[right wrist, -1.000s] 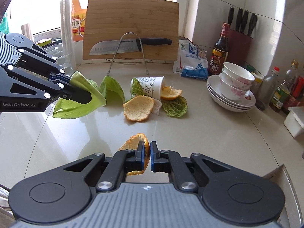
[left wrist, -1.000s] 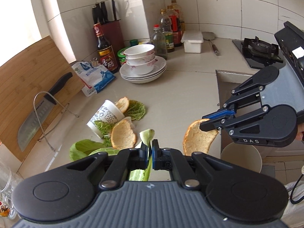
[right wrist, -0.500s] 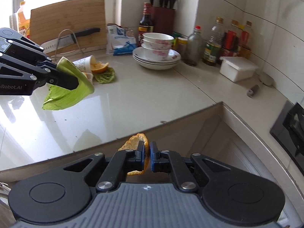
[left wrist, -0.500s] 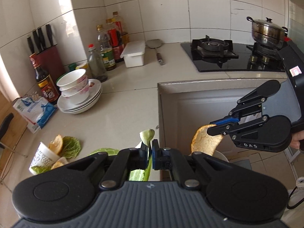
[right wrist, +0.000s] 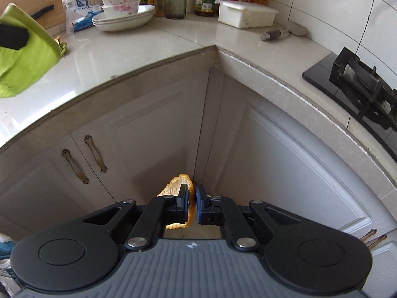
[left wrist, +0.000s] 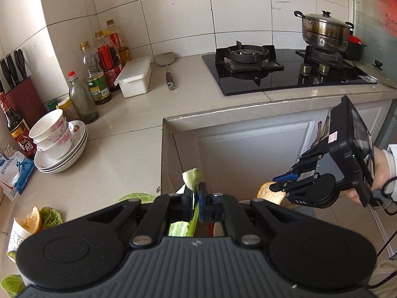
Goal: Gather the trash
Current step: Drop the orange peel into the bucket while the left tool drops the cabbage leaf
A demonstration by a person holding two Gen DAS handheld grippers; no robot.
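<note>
My left gripper [left wrist: 196,198] is shut on a green cabbage leaf [left wrist: 191,176], held just past the counter edge [left wrist: 162,149]. In the right wrist view the same leaf [right wrist: 24,57] hangs at the far left. My right gripper [right wrist: 191,198] points steeply down into the cabinet corner with an orange peel [right wrist: 177,183] between its pads. Its jaws are starting to open, and the peel still sits against the left pad. In the left wrist view the right gripper [left wrist: 275,186], held by a hand, carries the peel [left wrist: 269,192] in front of the cabinet door.
A paper cup [left wrist: 15,233] with peel and leaves lies on the counter at left. Stacked bowls [left wrist: 53,134], bottles [left wrist: 95,74], a white box [left wrist: 135,77] and a gas hob [left wrist: 273,72] with a pot line the worktop. White cabinet doors [right wrist: 285,168] stand below.
Both grippers have swung off the counter to the cabinet corner, the right one dropping lower. Each still carries its piece. The right pads have parted very slightly.
</note>
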